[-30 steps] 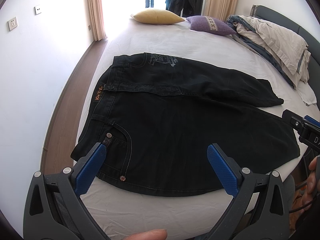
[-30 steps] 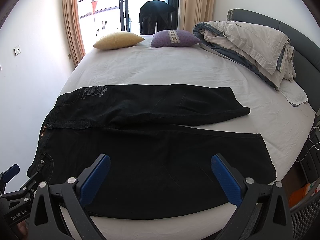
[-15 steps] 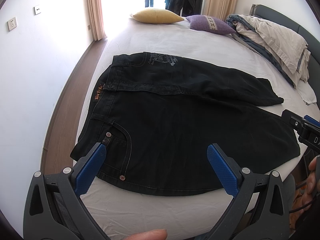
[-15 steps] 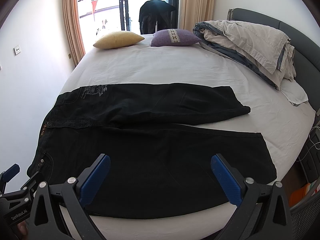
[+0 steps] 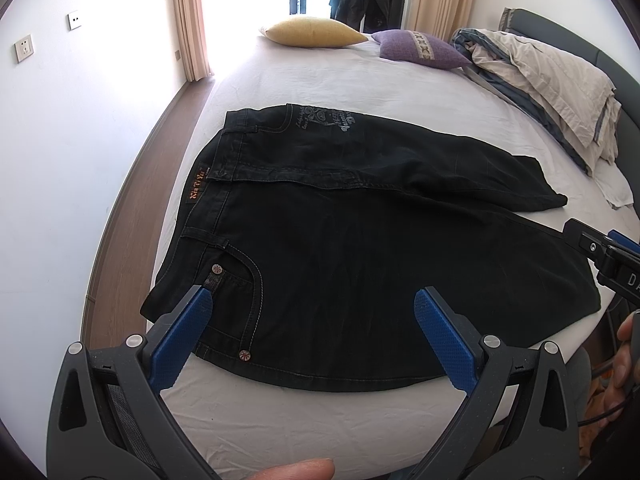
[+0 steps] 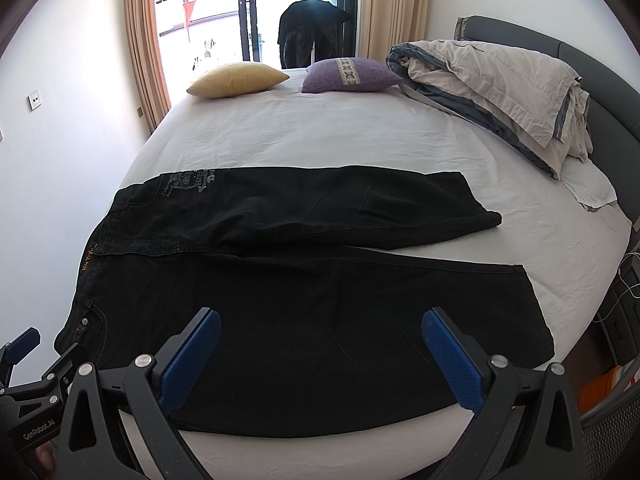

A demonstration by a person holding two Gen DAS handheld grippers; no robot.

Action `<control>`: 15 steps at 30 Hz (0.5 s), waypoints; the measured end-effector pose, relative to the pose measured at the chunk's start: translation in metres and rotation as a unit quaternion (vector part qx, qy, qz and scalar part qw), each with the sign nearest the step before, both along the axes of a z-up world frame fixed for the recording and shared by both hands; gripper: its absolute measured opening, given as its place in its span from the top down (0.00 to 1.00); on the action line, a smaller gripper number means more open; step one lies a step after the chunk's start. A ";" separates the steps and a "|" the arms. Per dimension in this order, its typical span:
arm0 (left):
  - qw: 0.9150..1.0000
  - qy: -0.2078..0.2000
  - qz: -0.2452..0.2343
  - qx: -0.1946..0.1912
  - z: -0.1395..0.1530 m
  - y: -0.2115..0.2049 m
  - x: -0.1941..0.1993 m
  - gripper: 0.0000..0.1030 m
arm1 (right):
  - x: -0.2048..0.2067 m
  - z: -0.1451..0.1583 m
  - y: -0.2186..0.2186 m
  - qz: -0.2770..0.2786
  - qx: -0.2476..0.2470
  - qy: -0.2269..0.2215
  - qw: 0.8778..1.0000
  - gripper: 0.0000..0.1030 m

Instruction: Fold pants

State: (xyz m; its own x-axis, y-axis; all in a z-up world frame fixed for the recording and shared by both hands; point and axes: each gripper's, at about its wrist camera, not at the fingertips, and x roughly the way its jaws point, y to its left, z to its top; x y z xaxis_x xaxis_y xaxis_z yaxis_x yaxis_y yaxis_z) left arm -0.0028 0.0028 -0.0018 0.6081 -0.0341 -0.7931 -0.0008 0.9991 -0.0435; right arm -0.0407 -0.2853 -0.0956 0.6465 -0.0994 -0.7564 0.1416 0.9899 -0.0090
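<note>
Black jeans (image 5: 360, 248) (image 6: 304, 300) lie flat on a white bed (image 5: 320, 80) (image 6: 320, 136), waistband to the left, both legs running to the right and slightly spread. My left gripper (image 5: 312, 304) hovers open over the near pocket and waist end, holding nothing. Over the near leg my right gripper (image 6: 320, 324) hangs open and holds nothing either. The right gripper's body also shows at the right edge of the left wrist view (image 5: 604, 256). Part of the left gripper's body (image 6: 28, 384) pokes in at the lower left of the right wrist view.
A yellow pillow (image 6: 238, 79) and a purple cushion (image 6: 352, 75) lie at the bed's far end. A crumpled duvet (image 6: 500, 80) is piled at the right by the grey headboard. A wall and strip of wooden floor (image 5: 132, 184) run along the left.
</note>
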 end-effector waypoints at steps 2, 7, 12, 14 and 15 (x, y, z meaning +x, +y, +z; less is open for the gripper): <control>1.000 0.000 0.000 0.000 0.000 0.000 0.000 0.00 | 0.000 0.000 0.000 0.000 0.000 0.000 1.000 0.00; 1.000 0.000 0.000 0.000 0.000 0.000 0.000 0.00 | 0.000 -0.002 0.001 0.001 0.001 0.000 1.000 0.00; 1.000 0.003 -0.001 0.001 -0.003 -0.001 0.000 0.00 | -0.004 -0.016 0.008 0.002 0.001 0.002 1.000 0.00; 1.000 0.005 -0.001 0.002 -0.004 -0.001 -0.001 0.00 | -0.002 -0.016 0.009 0.003 0.002 0.004 1.000 0.00; 1.000 0.005 -0.002 0.003 -0.007 -0.001 0.001 0.00 | -0.001 -0.016 0.009 0.003 0.002 0.005 1.000 0.00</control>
